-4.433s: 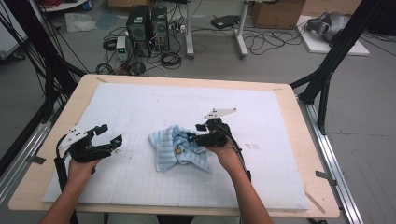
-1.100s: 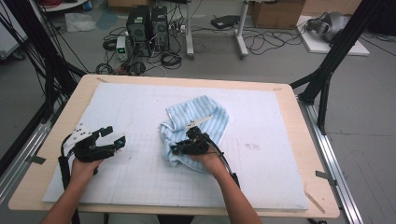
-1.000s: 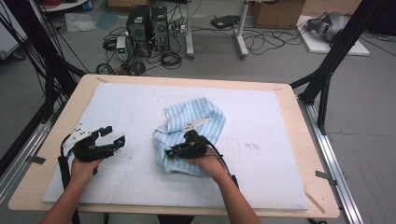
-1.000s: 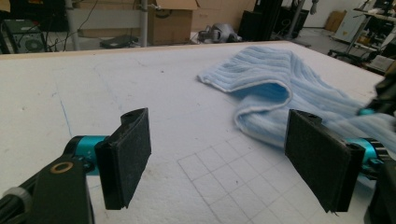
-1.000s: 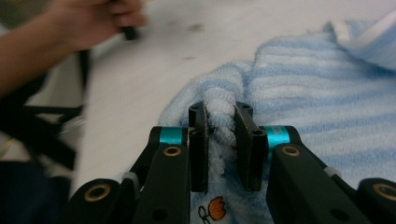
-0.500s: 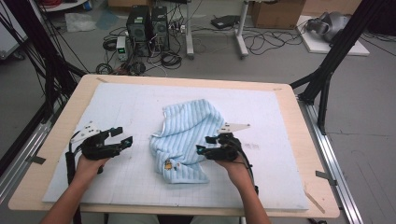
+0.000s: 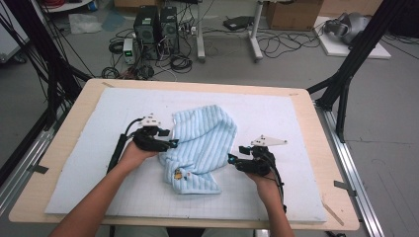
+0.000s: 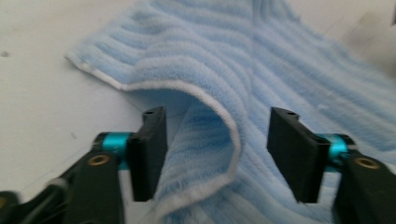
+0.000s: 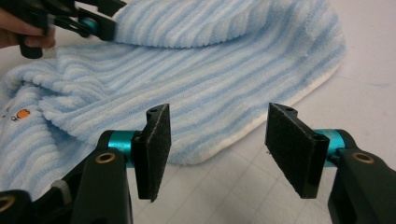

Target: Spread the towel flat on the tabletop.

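Note:
A light blue striped towel (image 7: 202, 143) lies rumpled on the white mat, with a small orange label (image 7: 177, 174) near its front corner. My left gripper (image 7: 170, 143) is at the towel's left edge. In the left gripper view a raised, folded hem of the towel (image 8: 224, 140) stands between the jaws of my left gripper (image 8: 217, 158). The jaws have just been closing but still show a gap. My right gripper (image 7: 231, 160) sits just right of the towel. It has just been opening, and the towel's edge (image 9: 224, 70) lies ahead of my right gripper (image 9: 217, 149), which holds nothing.
The white gridded mat (image 7: 276, 113) covers most of the wooden table (image 7: 336, 197). Black frame posts stand at both sides of the table. Computers and cables lie on the floor beyond the far edge. My left gripper (image 9: 93, 23) shows at the top left of the right gripper view.
My left hand has moved right to the towel's left edge, and its jaws have narrowed. My right gripper let go of the towel, opened and drew off to the right. The towel lies flatter.

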